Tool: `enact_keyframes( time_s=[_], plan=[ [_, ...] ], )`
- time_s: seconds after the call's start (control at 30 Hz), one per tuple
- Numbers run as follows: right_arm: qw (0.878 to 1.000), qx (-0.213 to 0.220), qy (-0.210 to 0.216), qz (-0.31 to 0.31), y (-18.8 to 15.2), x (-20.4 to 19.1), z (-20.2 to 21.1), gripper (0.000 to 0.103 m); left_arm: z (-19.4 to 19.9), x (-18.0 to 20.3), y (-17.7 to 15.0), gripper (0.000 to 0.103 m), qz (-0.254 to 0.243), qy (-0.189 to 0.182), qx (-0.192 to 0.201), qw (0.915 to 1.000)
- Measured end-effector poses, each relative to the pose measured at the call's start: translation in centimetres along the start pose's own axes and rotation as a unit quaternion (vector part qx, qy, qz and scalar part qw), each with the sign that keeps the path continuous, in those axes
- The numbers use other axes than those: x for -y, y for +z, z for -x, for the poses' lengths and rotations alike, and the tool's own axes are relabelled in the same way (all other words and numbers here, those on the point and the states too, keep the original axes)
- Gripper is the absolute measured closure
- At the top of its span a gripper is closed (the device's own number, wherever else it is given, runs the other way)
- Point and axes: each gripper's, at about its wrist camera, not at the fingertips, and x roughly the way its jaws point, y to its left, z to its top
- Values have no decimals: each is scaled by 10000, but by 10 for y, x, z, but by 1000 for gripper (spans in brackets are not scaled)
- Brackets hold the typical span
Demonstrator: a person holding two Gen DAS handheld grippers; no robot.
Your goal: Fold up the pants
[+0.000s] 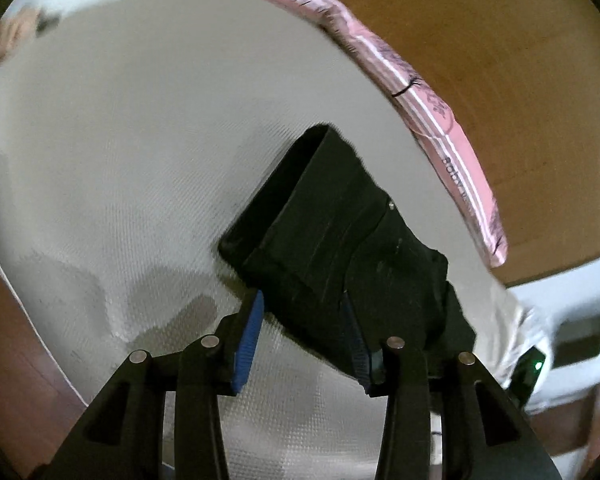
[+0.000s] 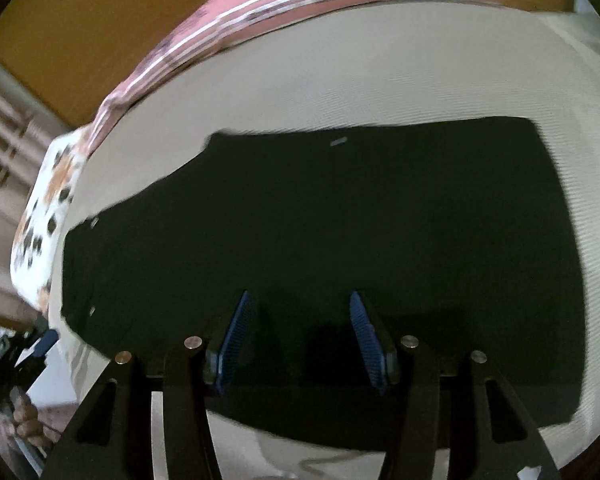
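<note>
The black pants (image 2: 320, 232) lie spread flat on a pale woven sheet (image 2: 340, 80), folded into a broad dark block. My right gripper (image 2: 300, 340) hovers over their near edge, jaws apart, with only the cloth below showing in the gap. In the left wrist view the pants (image 1: 332, 220) are seen end-on, as a narrow layered stack running away from me. My left gripper (image 1: 304, 340) stands open at the stack's near corner. The cloth lies in the gap, and the blue pads (image 1: 250, 336) do not press on it.
A pink striped cloth (image 1: 448, 120) lines the sheet's far edge, with a floral fabric (image 2: 48, 208) beside it. Brown wood (image 1: 500, 40) lies beyond. A white chair (image 1: 580, 312) stands at the right. A hand (image 2: 28, 420) shows at the lower left of the right wrist view.
</note>
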Motion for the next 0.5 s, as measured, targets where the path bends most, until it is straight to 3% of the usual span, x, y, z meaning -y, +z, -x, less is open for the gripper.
enact_keyframes(
  time_s=[0.13, 0.3, 0.5],
  plan=[
    [9963, -468, 714, -4, -5, -29, -22, 54, -12, -11, -7, 61, 310, -150, -100, 9994],
    [9948, -405, 929, 55, -5, -46, -24, 53, -25, -22, -8, 60, 634, -350, -125, 9973],
    [9957, -265, 884, 112, 1, -53, -18, 52, -36, -41, -7, 56, 1162, -578, -77, 9915]
  ],
)
